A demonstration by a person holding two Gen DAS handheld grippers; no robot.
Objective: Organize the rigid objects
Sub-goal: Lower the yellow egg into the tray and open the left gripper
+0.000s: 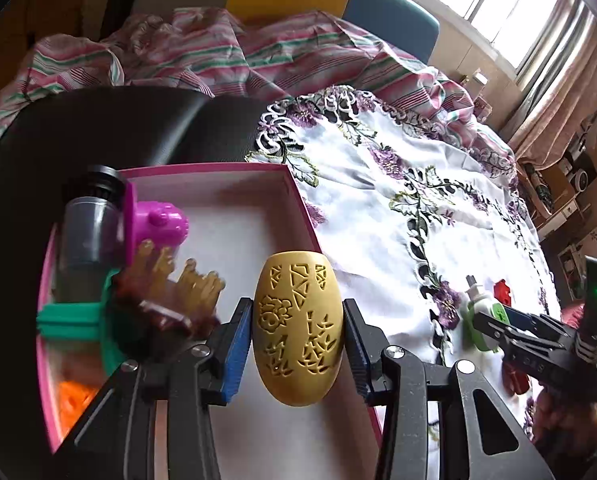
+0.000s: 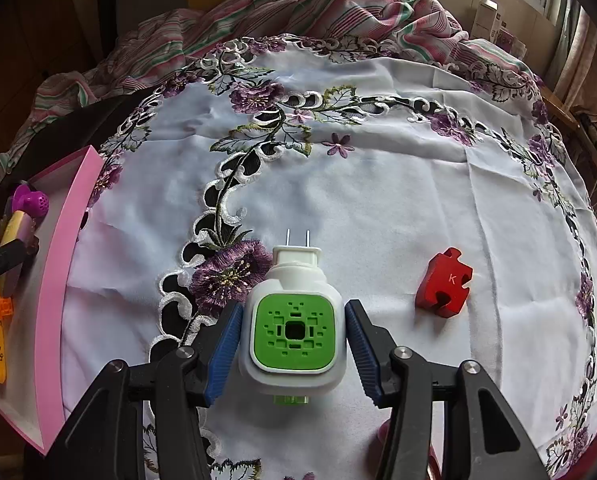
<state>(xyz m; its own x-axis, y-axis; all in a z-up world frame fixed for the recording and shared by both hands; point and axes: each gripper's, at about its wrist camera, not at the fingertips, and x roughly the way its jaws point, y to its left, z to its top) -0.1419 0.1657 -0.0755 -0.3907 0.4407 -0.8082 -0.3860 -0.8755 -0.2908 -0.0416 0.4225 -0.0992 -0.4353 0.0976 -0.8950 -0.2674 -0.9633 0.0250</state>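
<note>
My left gripper (image 1: 297,338) is shut on a gold carved egg-shaped object (image 1: 297,332) and holds it over the pink box (image 1: 234,168). The box holds a grey bottle (image 1: 86,232), a magenta toy (image 1: 160,224), an amber comb-like piece (image 1: 178,280) and a green ring (image 1: 78,316). My right gripper (image 2: 294,338) brackets a white and green plug-in device (image 2: 294,328) lying on the embroidered tablecloth (image 2: 378,184); its blue pads (image 2: 226,340) sit at the sides with a thin gap on the right. A red puzzle piece (image 2: 444,282) lies to the right.
The pink box (image 2: 58,280) stands at the table's left edge in the right wrist view. A striped cloth (image 2: 298,4) is bunched behind the table. A dark chair back (image 1: 138,120) stands behind the box. Shelves and a window (image 1: 498,0) are at the right.
</note>
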